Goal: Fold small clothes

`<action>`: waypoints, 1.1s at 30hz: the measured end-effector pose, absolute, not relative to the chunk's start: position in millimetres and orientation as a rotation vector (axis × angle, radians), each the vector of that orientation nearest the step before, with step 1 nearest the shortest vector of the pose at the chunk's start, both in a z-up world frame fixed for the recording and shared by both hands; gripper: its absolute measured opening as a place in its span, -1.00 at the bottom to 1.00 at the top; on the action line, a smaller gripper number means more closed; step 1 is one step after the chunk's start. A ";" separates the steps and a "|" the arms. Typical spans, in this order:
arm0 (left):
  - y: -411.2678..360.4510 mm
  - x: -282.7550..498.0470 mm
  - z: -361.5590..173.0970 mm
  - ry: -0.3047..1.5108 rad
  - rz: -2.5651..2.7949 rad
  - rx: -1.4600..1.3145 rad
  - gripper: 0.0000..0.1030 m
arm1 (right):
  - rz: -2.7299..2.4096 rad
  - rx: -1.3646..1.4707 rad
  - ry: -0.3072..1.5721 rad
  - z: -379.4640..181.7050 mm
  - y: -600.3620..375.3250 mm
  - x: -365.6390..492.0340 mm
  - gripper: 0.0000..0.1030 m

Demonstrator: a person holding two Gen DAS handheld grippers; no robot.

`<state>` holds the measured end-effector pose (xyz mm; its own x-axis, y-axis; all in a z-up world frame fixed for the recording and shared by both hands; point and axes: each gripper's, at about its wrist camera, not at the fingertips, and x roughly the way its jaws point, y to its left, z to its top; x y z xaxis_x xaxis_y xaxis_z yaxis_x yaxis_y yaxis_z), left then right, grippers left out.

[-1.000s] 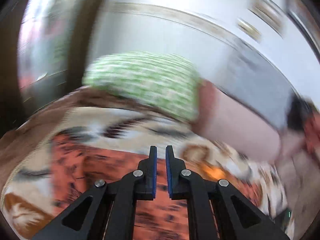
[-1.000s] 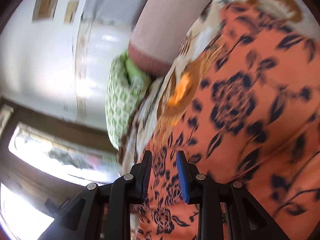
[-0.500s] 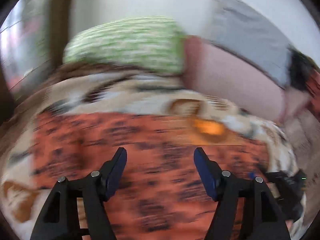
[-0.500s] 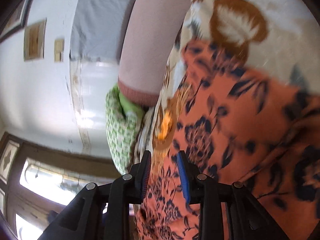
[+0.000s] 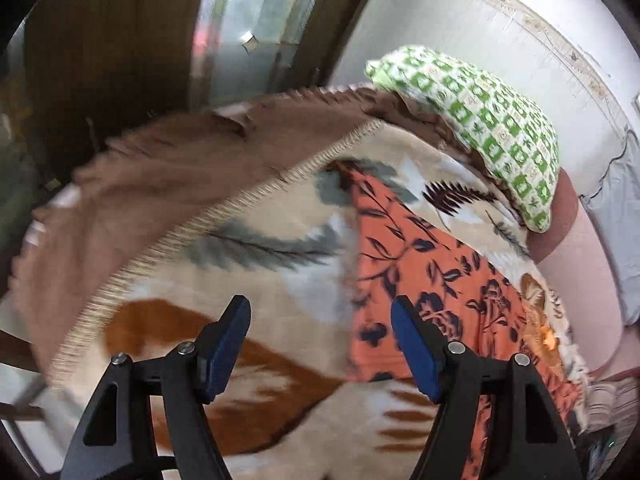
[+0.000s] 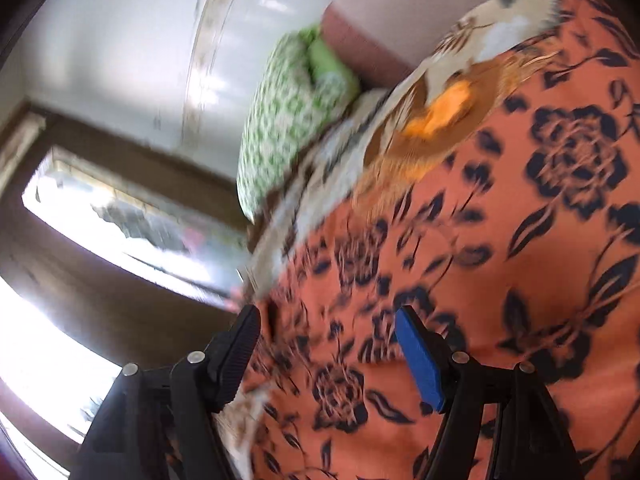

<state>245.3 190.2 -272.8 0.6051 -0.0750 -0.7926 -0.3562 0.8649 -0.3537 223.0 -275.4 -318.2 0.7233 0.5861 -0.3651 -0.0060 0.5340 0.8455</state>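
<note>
An orange garment with dark blue flowers (image 5: 420, 264) lies flat on a beige leaf-print blanket (image 5: 248, 280). My left gripper (image 5: 320, 336) hangs open over the blanket at the garment's left edge. Its right finger (image 5: 412, 352) is above the orange cloth, and nothing is pinched. In the right wrist view the orange garment (image 6: 520, 248) fills the right half. My right gripper (image 6: 328, 352) is low over the garment near its edge. Its jaws are opening. The cloth shows in the gap behind them, but the pads do not press on it.
A green-and-white patterned pillow (image 5: 488, 128) and a pink bolster (image 5: 576, 264) lie at the far end against a white wall. A brown fringed cover (image 5: 160, 184) drapes over the bed's left edge. Beyond that edge stands a dark wooden window frame (image 6: 120, 280).
Both grippers went from nearly shut to wide apart. The left gripper swung left and down to the garment's left edge. The right gripper rolled and shifted along the orange cloth.
</note>
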 end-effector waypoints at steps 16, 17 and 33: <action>223.3 284.2 -286.4 0.846 0.038 -0.764 -0.93 | 0.638 0.840 0.829 -281.6 -145.6 268.0 0.42; 232.6 283.3 -281.5 0.836 0.061 -0.759 -0.93 | 0.681 0.883 0.867 -283.3 -132.3 277.4 0.42; 284.7 281.8 -276.0 0.817 0.170 -0.772 -0.92 | 0.299 0.971 1.092 -344.4 -39.3 325.2 -0.81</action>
<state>281.8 284.7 -276.0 0.6875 -0.1473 -0.7111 -0.4188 0.7195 -0.5539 325.2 -39.3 -344.4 0.4692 0.6388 -0.6097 0.2394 0.5726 0.7841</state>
